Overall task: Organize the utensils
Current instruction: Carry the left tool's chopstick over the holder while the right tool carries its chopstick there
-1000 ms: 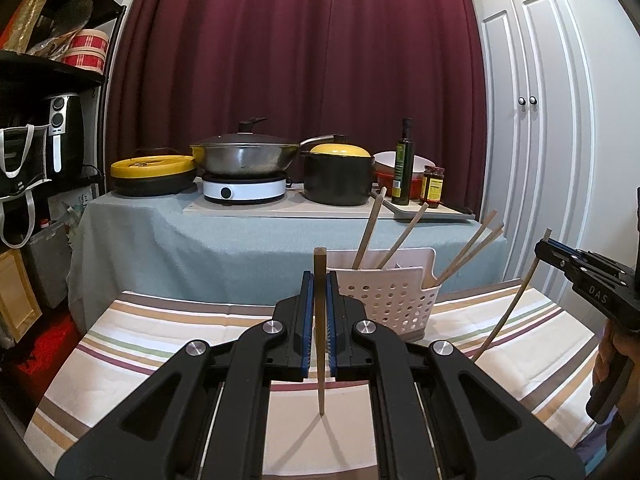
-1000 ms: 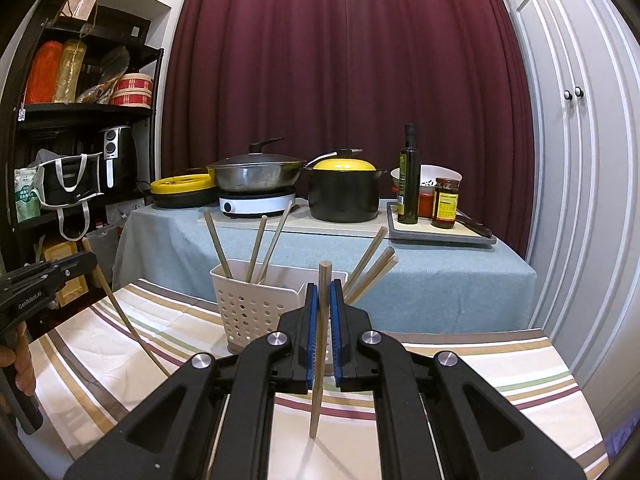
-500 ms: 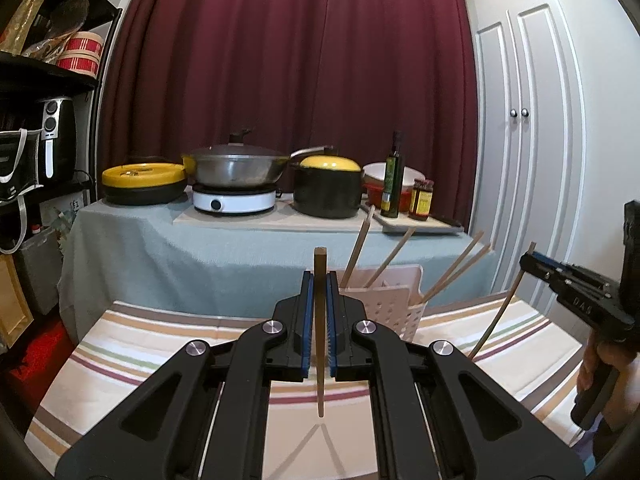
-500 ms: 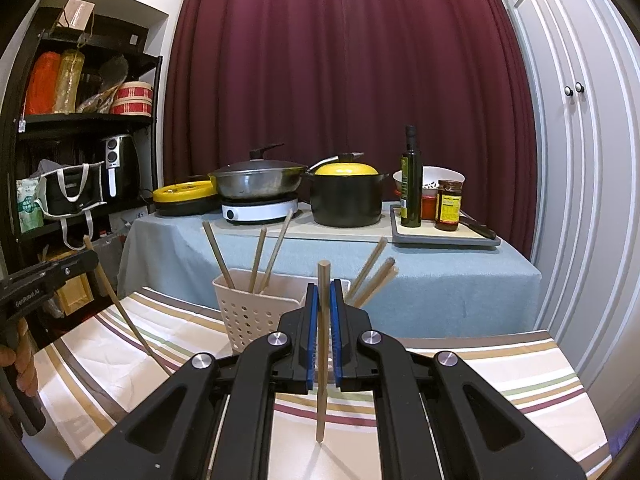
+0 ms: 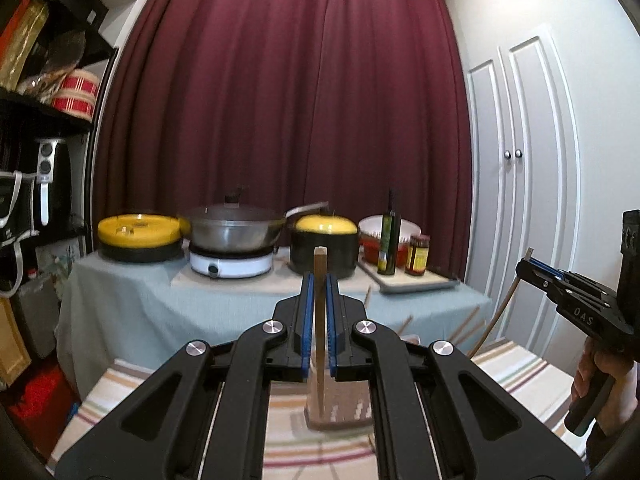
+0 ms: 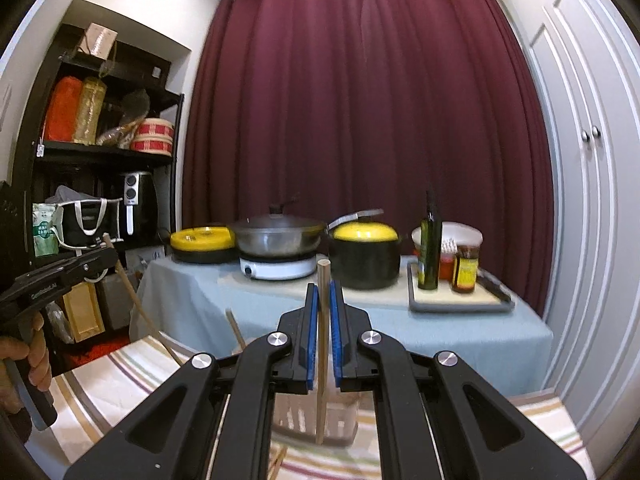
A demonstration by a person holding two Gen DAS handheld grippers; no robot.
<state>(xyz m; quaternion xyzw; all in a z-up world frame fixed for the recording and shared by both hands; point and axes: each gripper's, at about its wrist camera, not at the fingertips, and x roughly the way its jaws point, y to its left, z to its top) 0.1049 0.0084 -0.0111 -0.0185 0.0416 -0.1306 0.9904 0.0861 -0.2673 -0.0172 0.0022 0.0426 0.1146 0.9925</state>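
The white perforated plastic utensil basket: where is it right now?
The white perforated plastic utensil basket sits on the striped tablecloth, low and centre in both wrist views, mostly hidden behind the jaws. Each gripper's wooden chopstick hangs in front of it.

Both tools, left [image 5: 319, 280] and right [image 6: 324, 282], seemingly clamped, level.

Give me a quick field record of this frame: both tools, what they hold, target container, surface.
left tool: shut on a chopstick, held upright
right tool: shut on a second chopstick, held upright
holder: white perforated basket, just below both tools, other chopsticks already in it
surface: striped tablecloth
progress: neither held chopstick released yet
image: basket blurred in both views
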